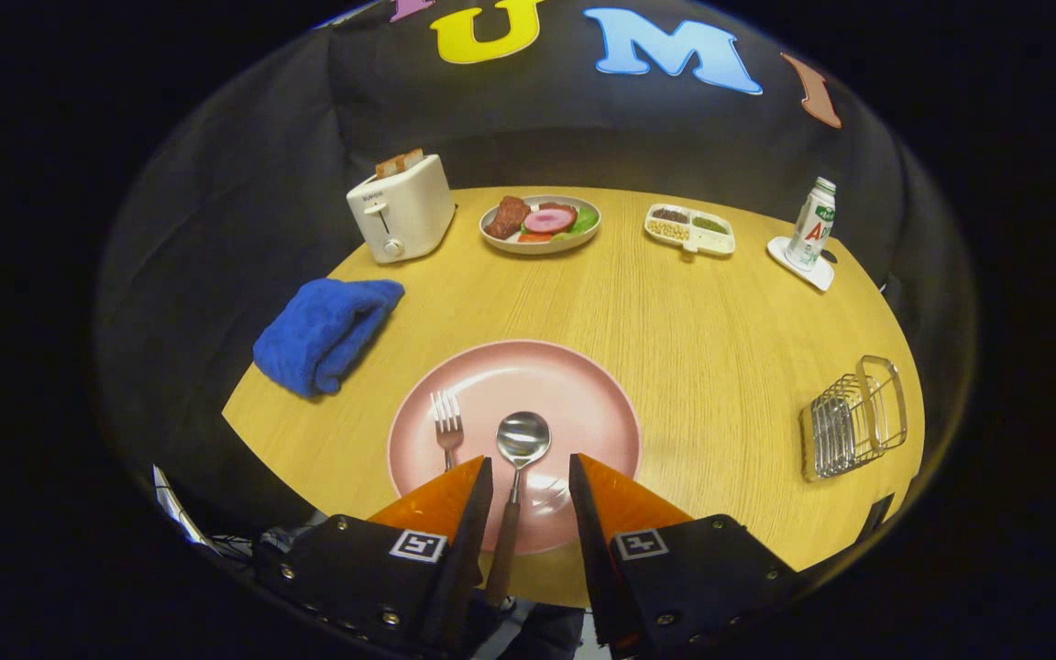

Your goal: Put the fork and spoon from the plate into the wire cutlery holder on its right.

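A pink plate [583,385] lies on the wooden table just ahead of my fingers. On it rests a spoon [522,438] with a shiny bowl and a brown handle that runs back between my two fingers. To the spoon's left lies a fork [446,423], tines pointing away, its handle hidden under my left finger. My gripper [531,469] is open, one finger on each side of the spoon handle, hovering above it without pressing on it. The wire cutlery holder [853,417] stands at the table's right edge, well to the right of the plate.
A folded blue cloth [326,332] lies left of the plate. Along the far side stand a white toaster [401,209], a food plate [540,223], a divided dish [689,228] and a bottle [810,225] on a coaster. Bare wood spans plate to holder.
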### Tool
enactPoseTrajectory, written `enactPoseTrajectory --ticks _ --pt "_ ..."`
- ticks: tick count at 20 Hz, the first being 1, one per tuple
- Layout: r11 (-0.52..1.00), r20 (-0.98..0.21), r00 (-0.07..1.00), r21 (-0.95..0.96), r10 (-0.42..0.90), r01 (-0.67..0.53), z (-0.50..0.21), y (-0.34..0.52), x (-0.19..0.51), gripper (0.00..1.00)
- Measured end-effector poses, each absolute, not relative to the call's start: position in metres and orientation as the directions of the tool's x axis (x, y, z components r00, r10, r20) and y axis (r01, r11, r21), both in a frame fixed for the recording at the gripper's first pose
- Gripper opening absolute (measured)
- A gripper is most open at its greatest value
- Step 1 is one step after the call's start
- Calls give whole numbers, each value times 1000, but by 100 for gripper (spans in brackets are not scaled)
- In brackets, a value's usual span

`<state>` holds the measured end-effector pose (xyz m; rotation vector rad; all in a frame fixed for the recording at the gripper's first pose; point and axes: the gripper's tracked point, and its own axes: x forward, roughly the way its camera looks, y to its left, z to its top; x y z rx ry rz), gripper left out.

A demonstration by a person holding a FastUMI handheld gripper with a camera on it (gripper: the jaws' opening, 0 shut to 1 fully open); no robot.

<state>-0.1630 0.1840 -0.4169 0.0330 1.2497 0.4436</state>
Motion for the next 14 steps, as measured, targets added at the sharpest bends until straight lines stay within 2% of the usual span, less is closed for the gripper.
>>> enactPoseTrajectory --ticks 7,13,14 --pt "912 -940 127 266 318 -311 -448 188 -191 52" --pt "918 -946 102 267 308 -292 -453 188 -197 52" --pt "924 -951 100 255 293 -285 -458 187 -194 38"
